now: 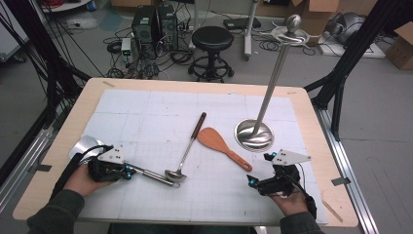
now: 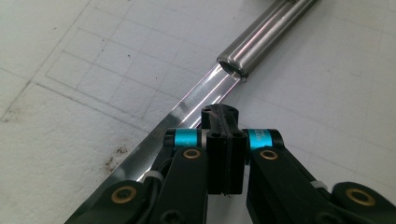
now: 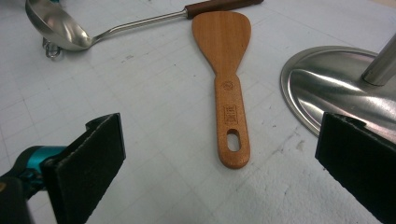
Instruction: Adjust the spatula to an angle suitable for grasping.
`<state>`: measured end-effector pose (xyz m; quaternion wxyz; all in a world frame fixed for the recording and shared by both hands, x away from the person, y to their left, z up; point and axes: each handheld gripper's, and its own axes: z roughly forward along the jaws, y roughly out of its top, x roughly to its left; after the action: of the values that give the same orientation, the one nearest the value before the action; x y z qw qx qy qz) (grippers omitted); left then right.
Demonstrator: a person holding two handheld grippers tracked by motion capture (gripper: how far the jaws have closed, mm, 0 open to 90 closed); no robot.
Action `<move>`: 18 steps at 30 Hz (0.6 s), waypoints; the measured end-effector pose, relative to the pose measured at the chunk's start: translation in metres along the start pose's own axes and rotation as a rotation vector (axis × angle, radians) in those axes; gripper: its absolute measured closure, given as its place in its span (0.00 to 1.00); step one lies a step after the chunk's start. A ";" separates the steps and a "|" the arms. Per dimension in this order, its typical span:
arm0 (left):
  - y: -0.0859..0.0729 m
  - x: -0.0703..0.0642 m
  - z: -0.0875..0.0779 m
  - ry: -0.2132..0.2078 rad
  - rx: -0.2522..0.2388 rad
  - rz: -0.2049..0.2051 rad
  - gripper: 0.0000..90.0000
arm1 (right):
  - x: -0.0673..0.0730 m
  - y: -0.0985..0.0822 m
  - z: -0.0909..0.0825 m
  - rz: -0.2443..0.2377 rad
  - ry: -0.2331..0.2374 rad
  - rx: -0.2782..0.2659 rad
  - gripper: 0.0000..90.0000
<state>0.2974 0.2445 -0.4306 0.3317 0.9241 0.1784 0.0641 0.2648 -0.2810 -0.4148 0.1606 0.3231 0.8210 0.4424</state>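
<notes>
My left gripper [image 1: 127,171] is at the table's left and its jaws are shut. In the left gripper view the left gripper [image 2: 219,116] has its tips over the flat neck of a steel utensil [image 2: 196,100]. I cannot tell whether they pinch it. The steel utensil's tube handle [image 1: 153,174] runs right to a ladle [image 1: 175,175]. My right gripper [image 1: 253,183] stands open at the front right. A wooden spatula [image 3: 224,51] lies flat ahead of the right gripper [image 3: 222,140], its handle end between the jaws' lines, untouched.
A steel stand with a round base [image 1: 253,135] and a tall pole stands at the right, close behind the spatula [image 1: 224,146]. A white gridded mat [image 1: 146,112] covers the wooden table. A stool [image 1: 212,39] and computer cases are on the floor beyond.
</notes>
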 end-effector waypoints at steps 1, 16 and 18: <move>0.001 0.000 0.000 0.001 0.002 0.001 1.00 | 0.000 0.000 0.000 0.001 0.000 0.000 0.00; 0.003 -0.002 0.004 -0.025 0.009 0.011 1.00 | 0.000 0.000 0.002 -0.003 0.004 0.000 0.00; 0.004 -0.003 0.005 -0.028 0.010 0.013 1.00 | 0.000 0.000 0.001 0.000 0.005 0.001 0.00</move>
<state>0.2969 0.2376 -0.4318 0.3292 0.9277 0.1681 0.0522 0.2657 -0.2799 -0.4153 0.1585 0.3221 0.8217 0.4426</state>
